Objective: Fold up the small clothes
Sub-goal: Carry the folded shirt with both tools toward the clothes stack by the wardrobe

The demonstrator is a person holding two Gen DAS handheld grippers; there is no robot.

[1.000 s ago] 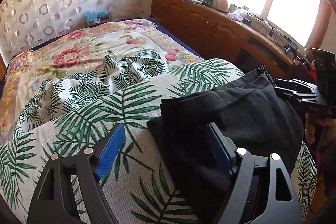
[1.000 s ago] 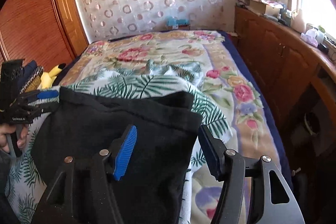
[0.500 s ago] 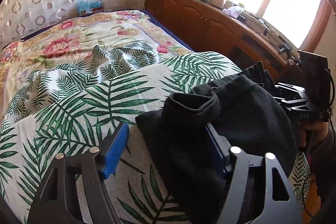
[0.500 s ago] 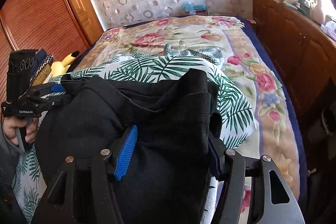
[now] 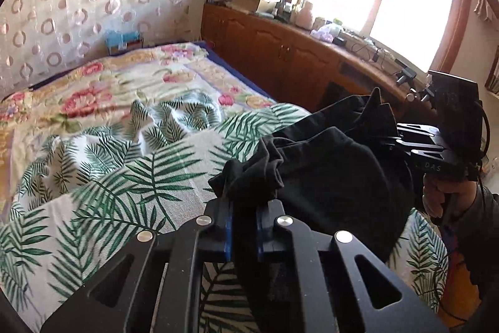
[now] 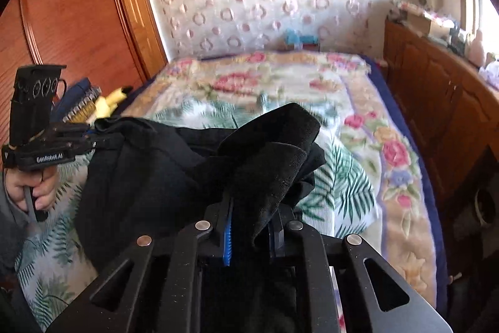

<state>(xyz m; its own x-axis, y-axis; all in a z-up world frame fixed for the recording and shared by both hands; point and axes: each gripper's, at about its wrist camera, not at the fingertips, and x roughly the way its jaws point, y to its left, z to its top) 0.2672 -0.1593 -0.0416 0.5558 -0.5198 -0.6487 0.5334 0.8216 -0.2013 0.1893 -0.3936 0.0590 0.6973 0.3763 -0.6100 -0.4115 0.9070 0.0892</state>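
- Your left tool [image 5: 243, 231] is pinching the garment [image 5: 327, 177]: its blue pads have just been closing, and they now press on a bunched fold of the black cloth, with only that fold between them.
- Your right tool [image 6: 249, 234] is pinching the same garment [image 6: 149, 170] at its other near corner; its jaws have also just been closing, and a thick flap of cloth rises from between the pads and flops over to the right.
- In the left wrist view, your right tool [image 5: 396, 142] sits at the far edge of the cloth, gripped by your right hand [image 5: 443, 195] in a dark sleeve.
- In the right wrist view, your left tool [image 6: 90, 138] meets the cloth's left edge, held from below by your left hand [image 6: 34, 189].
- The garment is plain black, soft and matte, crumpled, with a hemmed edge showing near the right tool. It sags between the two tools and its middle rests on the leaf-print sheet [image 5: 109, 186].
- That sheet lies over a floral bedspread [image 6: 280, 80] on the bed.
- A wooden cabinet [image 5: 280, 52] runs along the bed's window side.
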